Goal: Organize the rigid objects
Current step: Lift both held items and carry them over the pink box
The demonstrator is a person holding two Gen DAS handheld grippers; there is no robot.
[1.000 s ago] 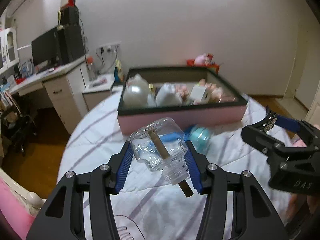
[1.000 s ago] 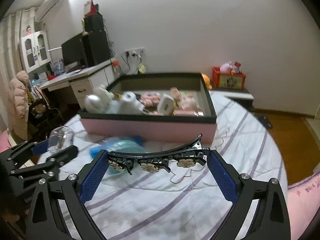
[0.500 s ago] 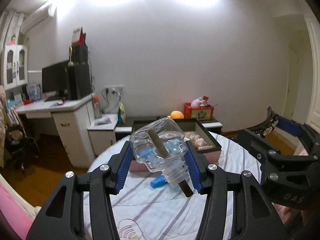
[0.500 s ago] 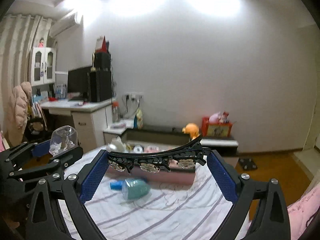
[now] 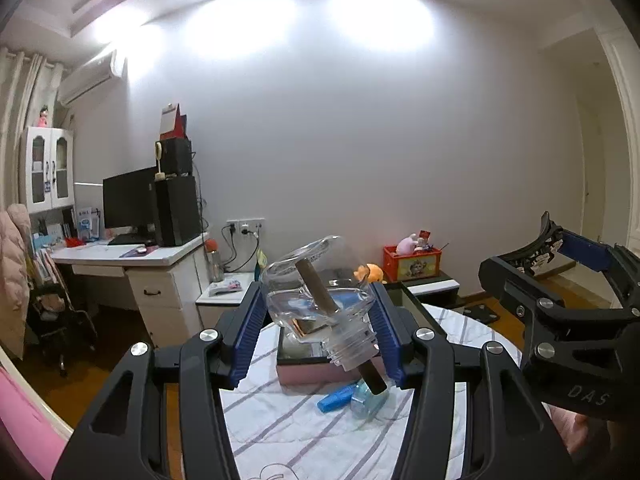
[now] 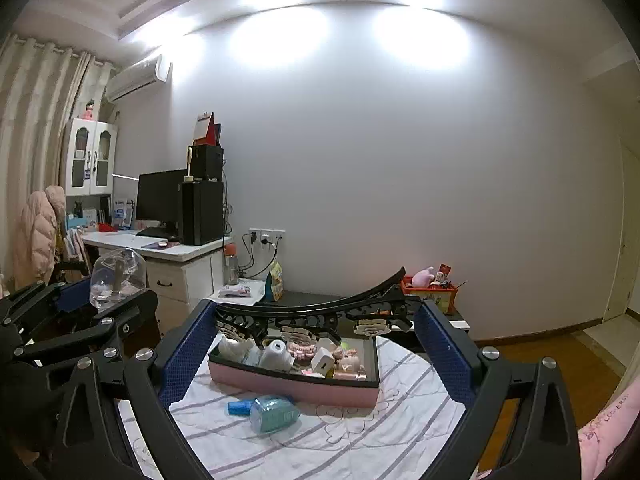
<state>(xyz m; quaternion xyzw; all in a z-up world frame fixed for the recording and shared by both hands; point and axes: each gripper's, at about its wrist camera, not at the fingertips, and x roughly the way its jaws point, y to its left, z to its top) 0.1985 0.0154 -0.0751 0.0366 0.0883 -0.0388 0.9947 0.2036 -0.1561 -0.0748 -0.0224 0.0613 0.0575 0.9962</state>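
My left gripper (image 5: 318,334) is shut on a clear glass bottle (image 5: 316,296) with a brown stick through its neck, held high above the bed. The bottle also shows in the right wrist view (image 6: 116,276). My right gripper (image 6: 312,344) is shut on a long black hair clip (image 6: 316,316) with flower ornaments, held across its fingers. A pink tray with a dark rim (image 6: 288,382) lies on the striped sheet, holding several small items. A teal bottle with a blue cap (image 6: 272,412) lies in front of the tray.
A white desk (image 6: 160,252) with a monitor and a black speaker stands at the left. A low dark stand behind the bed carries a red box (image 5: 412,262). A pink quilt edge (image 6: 608,432) is at the right.
Both grippers have risen and tilted up away from the bed, so the tray and the teal bottle now sit lower and smaller in view. Both grips are unchanged.
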